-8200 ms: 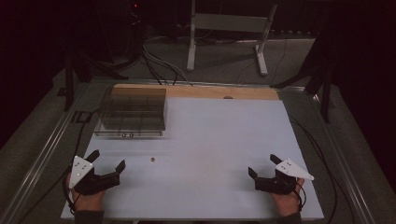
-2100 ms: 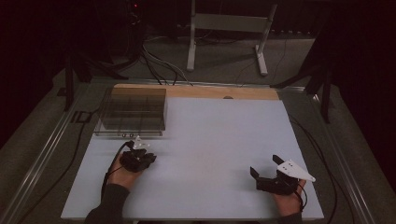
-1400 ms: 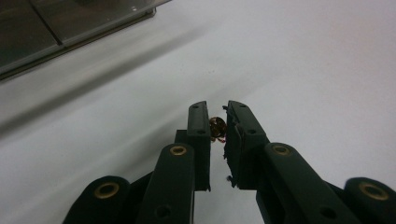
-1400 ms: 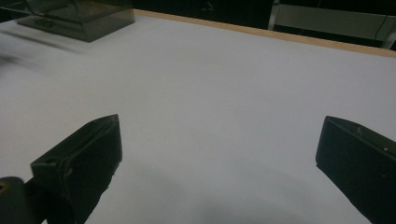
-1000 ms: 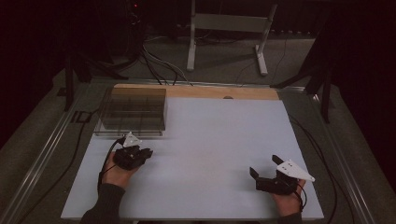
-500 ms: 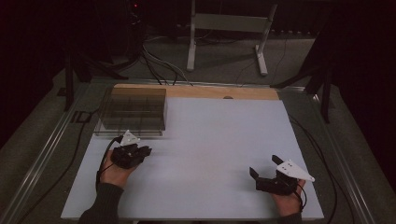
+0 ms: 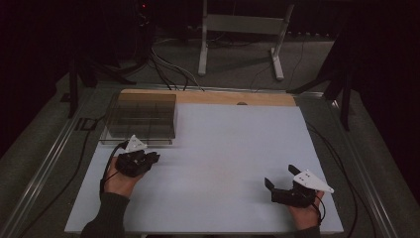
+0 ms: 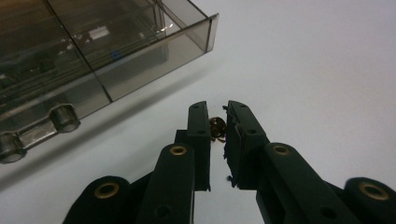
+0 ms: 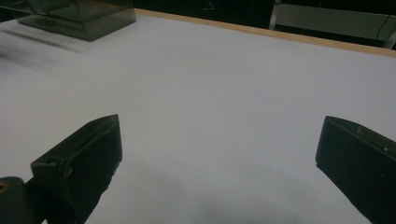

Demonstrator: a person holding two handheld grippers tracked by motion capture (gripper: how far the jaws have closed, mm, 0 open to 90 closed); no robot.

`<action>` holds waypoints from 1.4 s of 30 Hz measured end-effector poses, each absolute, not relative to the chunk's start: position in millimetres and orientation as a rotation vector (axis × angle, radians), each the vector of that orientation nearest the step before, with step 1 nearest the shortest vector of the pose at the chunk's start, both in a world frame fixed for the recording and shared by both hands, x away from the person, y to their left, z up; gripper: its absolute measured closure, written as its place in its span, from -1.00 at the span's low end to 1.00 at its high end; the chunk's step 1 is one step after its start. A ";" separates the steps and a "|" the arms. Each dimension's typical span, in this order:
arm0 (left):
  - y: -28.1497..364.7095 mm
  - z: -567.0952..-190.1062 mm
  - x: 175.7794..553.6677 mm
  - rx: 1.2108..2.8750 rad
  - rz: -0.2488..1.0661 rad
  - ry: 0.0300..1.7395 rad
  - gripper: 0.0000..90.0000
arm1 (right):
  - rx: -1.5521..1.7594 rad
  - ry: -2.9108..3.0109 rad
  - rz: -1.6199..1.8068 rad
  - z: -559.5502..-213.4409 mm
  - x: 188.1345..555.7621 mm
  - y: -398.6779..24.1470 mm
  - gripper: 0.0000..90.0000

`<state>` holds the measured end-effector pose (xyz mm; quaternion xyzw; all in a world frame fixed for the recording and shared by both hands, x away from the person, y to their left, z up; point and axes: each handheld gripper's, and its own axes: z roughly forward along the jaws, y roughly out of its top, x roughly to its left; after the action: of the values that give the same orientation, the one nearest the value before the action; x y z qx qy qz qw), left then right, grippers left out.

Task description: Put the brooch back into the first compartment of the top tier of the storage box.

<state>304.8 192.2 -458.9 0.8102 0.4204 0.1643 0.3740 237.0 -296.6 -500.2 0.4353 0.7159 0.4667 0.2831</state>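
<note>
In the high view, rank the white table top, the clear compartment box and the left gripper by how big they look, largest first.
1. white table top, by far the largest.
2. clear compartment box.
3. left gripper, smallest; it sits nearer the camera than the box and looks smaller anyway.

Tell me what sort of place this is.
Probably a lab or recording workspace, not a home: a plain white tabletop with a wooden back edge, black cables trailing over the dark floor behind it, a grey metal stand there, and a smoky clear plastic compartment box on the table.
</note>
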 end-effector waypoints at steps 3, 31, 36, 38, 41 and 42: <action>193.1 -456.1 305.2 2.070 0.424 1.076 0.80 | 1.165 1.917 1.249 -500.2 237.1 -296.6 -0.98; 202.3 -430.4 312.3 2.043 0.483 1.070 0.81 | 1.168 1.920 1.251 -500.4 237.3 -296.1 -0.98; 206.1 -426.8 314.4 2.036 0.495 1.075 0.81 | 1.168 1.919 1.253 -500.5 237.4 -296.1 -0.98; 207.8 -425.5 315.3 2.033 0.499 1.079 0.81 | 1.168 1.919 1.253 -500.5 237.4 -296.1 -0.98; 211.0 -423.6 316.5 2.030 0.506 1.086 0.81 | 1.168 1.920 1.253 -500.5 237.4 -296.1 -0.98; 211.8 -422.9 316.7 2.028 0.509 1.088 0.81 | 1.168 1.920 1.253 -500.5 237.5 -296.1 -0.98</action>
<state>316.7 211.8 -422.9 0.7950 0.4267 0.1996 0.3822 237.5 -296.1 -500.5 0.4357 0.7161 0.4675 0.2806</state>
